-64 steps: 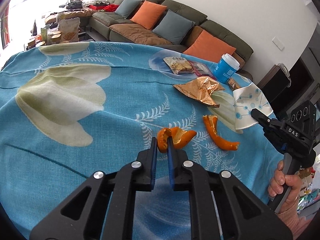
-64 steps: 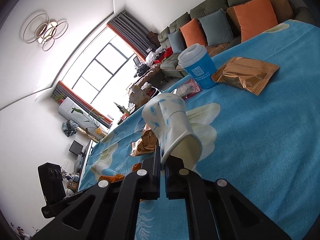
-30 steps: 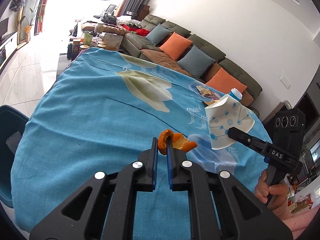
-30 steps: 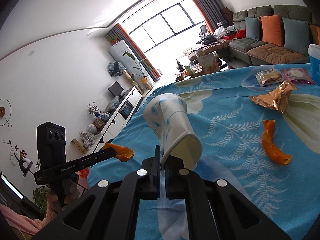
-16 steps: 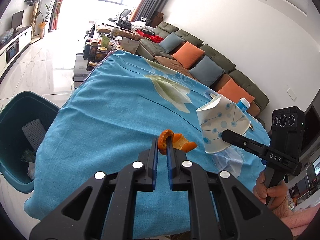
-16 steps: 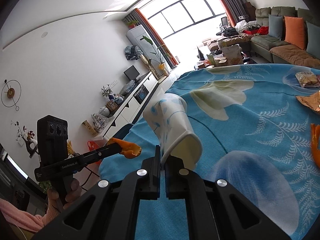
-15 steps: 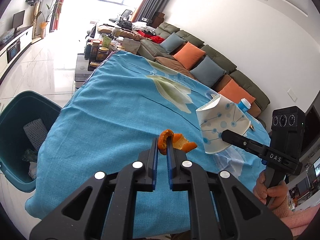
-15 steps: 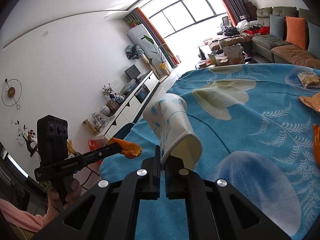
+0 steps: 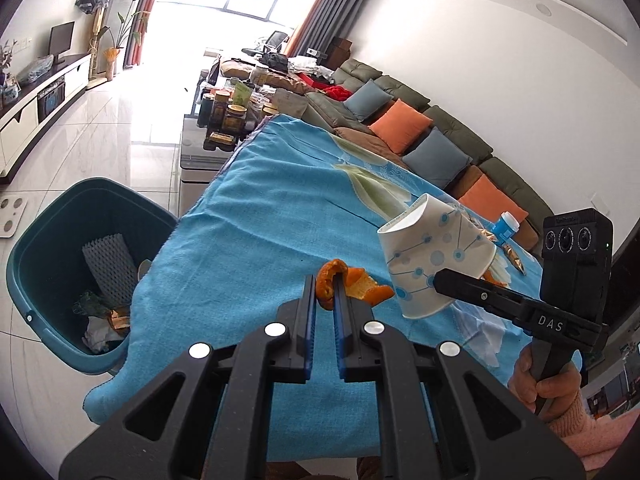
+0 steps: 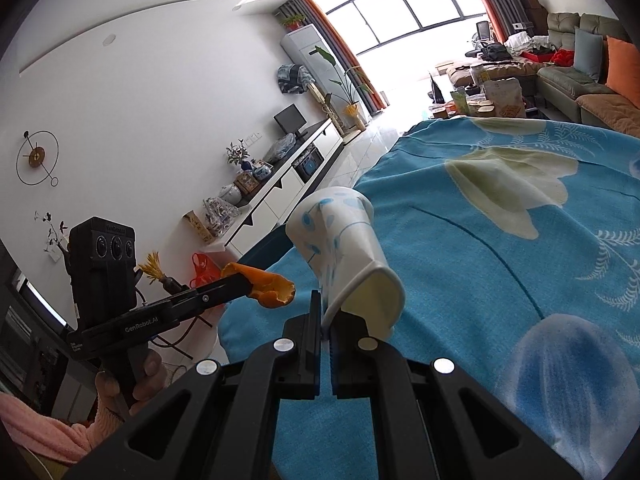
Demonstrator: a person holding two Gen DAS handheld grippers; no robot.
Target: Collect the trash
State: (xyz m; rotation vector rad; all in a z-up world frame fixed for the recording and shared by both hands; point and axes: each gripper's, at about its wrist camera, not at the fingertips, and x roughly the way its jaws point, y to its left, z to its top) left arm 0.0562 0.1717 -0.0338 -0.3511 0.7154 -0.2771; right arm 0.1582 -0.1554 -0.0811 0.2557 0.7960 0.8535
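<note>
My left gripper is shut on an orange peel and holds it in the air above the near end of the blue tablecloth. My right gripper is shut on the rim of a crushed white paper cup with blue dots, held in the air to the right of the peel. The cup also shows in the left wrist view, the peel in the right wrist view. A teal trash bin with trash inside stands on the floor to the left, beside the table's end.
A blue cup with a white lid and a foil wrapper lie far down the table. A sofa with orange and grey cushions runs along the right. A low table with jars stands beyond the table's end.
Both grippers have carried the peel and the cup away from the middle of the table towards its end. The teal bin has come into fuller view at the left.
</note>
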